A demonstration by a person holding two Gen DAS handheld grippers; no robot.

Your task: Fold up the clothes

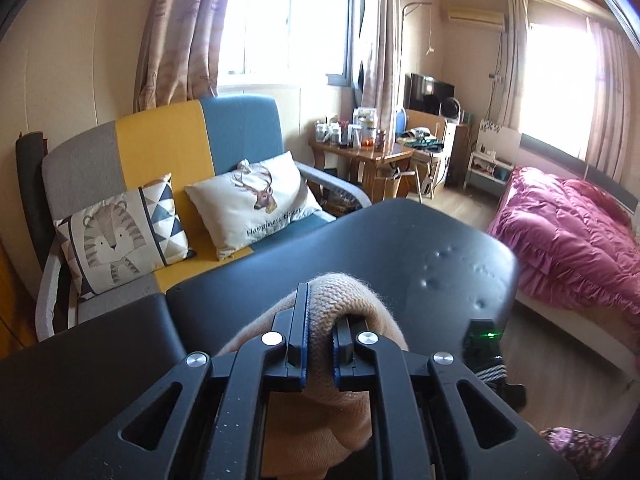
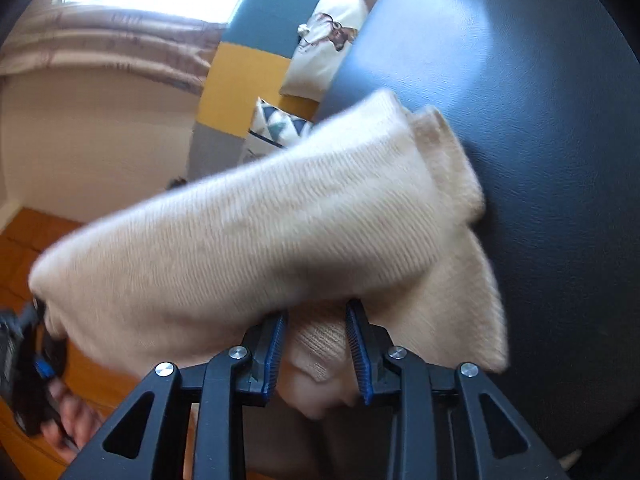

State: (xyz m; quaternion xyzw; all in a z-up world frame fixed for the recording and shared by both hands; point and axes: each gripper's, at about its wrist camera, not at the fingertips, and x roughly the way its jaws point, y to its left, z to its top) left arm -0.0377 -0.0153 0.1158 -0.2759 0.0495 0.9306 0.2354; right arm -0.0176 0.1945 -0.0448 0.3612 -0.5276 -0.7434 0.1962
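Note:
A beige knit garment (image 1: 348, 292) bulges over the black table (image 1: 360, 240) in the left wrist view, pinched between the pads of my left gripper (image 1: 320, 320), which is shut on a thick fold of it. From the right wrist, the same garment (image 2: 240, 220) stretches in a blurred, folded band from the left gripper (image 2: 38, 360) at the lower left across to the table (image 2: 520, 120). My right gripper (image 2: 316, 312) has its jaws apart, with a ribbed edge of the garment lying loosely between its blue pads. A hand shows under the left gripper.
Behind the table stands a grey, yellow and blue sofa (image 1: 168, 140) with a tiger cushion (image 1: 120, 240) and a deer cushion (image 1: 256, 200). A bed with a pink quilt (image 1: 568, 236) is at the right, a cluttered wooden desk (image 1: 360, 152) at the back.

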